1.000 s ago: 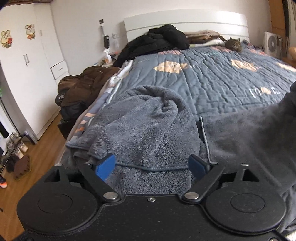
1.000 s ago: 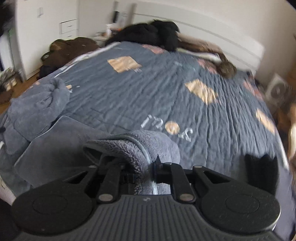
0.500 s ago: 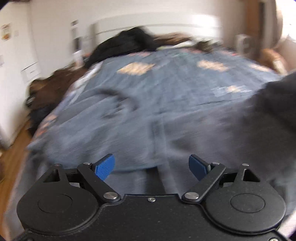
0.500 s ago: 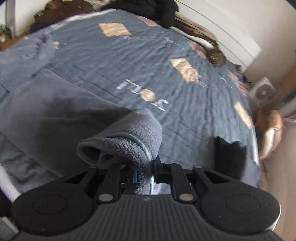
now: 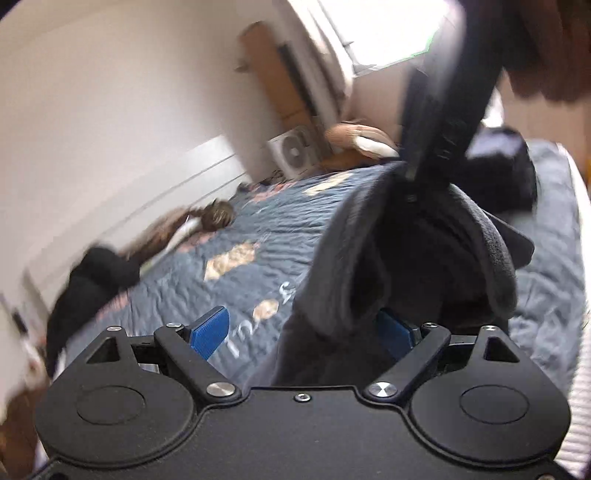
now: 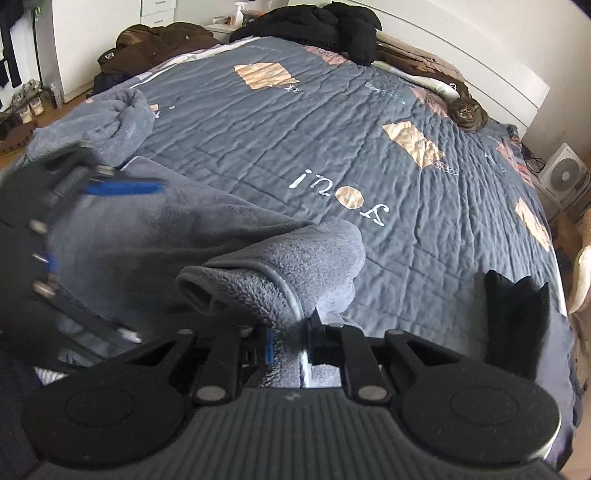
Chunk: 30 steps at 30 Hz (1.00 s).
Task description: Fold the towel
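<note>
Bedroom scene, with a wide bed [image 6: 258, 155] under a quilted blue-grey cover filling most of both views. Nearest the right wrist camera, the right gripper [image 6: 290, 341] is clenching its fingers on a hemmed corner of the grey towel [image 6: 288, 273]; the plush fold is bulging up just ahead of the fingertips and the rest of the towel is spreading away to the left of them across the cover. To the left of these fingers, blurred, the left gripper [image 6: 86, 221] is entering the view with one blue pad [image 6: 125, 189] lying over the flat part of the towel.

In the left wrist view, the left gripper [image 5: 304, 328] is standing with its fingers spread wide apart; the left blue pad [image 5: 210, 328] is clear of the cloth, while the raised towel [image 5: 343, 258] is hanging in front of the right pad [image 5: 397, 332], and whether it is touching that pad cannot be told. Ahead of these fingers, the dark body of the right gripper [image 5: 443, 110] is rising out of the lifted fold.

Beyond the right gripper's fingers, pale lettering [image 6: 343, 195] is showing on the cover. Farther off, a second grey cloth [image 6: 107, 122] is lying bunched at the far left, a cat [image 6: 467, 112] is lying near the white headboard [image 6: 480, 74], and dark clothes [image 6: 314, 26] are piling at the bed's far end.
</note>
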Each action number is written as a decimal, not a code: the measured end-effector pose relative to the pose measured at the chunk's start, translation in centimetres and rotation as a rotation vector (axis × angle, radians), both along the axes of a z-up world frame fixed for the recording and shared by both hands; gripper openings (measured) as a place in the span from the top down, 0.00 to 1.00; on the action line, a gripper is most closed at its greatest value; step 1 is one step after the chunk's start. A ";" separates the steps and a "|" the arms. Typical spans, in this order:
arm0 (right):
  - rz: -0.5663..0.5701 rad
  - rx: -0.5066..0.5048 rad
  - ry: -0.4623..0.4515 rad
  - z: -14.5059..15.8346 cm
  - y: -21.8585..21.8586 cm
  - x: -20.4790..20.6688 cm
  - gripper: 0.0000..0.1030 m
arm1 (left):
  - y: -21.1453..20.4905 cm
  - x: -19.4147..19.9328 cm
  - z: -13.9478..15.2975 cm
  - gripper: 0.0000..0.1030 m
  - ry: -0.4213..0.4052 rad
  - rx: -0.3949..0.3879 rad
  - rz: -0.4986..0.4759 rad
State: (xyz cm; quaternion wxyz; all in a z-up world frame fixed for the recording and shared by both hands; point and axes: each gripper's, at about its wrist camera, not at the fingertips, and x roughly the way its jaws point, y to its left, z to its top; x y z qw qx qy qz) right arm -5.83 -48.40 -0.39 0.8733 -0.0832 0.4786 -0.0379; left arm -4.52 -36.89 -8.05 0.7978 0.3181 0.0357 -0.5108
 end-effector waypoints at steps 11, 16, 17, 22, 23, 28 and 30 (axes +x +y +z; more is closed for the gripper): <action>0.058 0.058 -0.010 -0.7 0.6 -1.0 0.86 | -1.4 3.0 -1.2 0.87 0.088 0.082 -0.045; 0.096 0.050 -0.050 0.5 2.3 -2.5 0.85 | 0.2 5.8 -3.1 0.87 0.108 0.156 0.036; 0.094 0.055 -0.062 0.9 2.5 -2.8 0.85 | 0.5 6.3 -3.5 0.87 0.118 0.171 0.047; 0.075 0.133 -0.120 2.8 2.1 -3.5 0.85 | 2.5 7.0 -5.2 0.78 0.155 0.271 0.058; 0.073 0.153 -0.133 3.1 2.1 -3.6 0.85 | 3.0 6.9 -5.4 0.65 0.160 0.292 0.059; 0.049 0.222 -0.170 2.6 2.3 -2.5 0.85 | 8.4 6.6 -6.3 0.38 0.161 0.356 0.078; 0.036 0.267 -0.184 1.9 2.6 -1.5 0.85 | 11.0 6.7 -6.3 0.37 0.170 0.358 0.105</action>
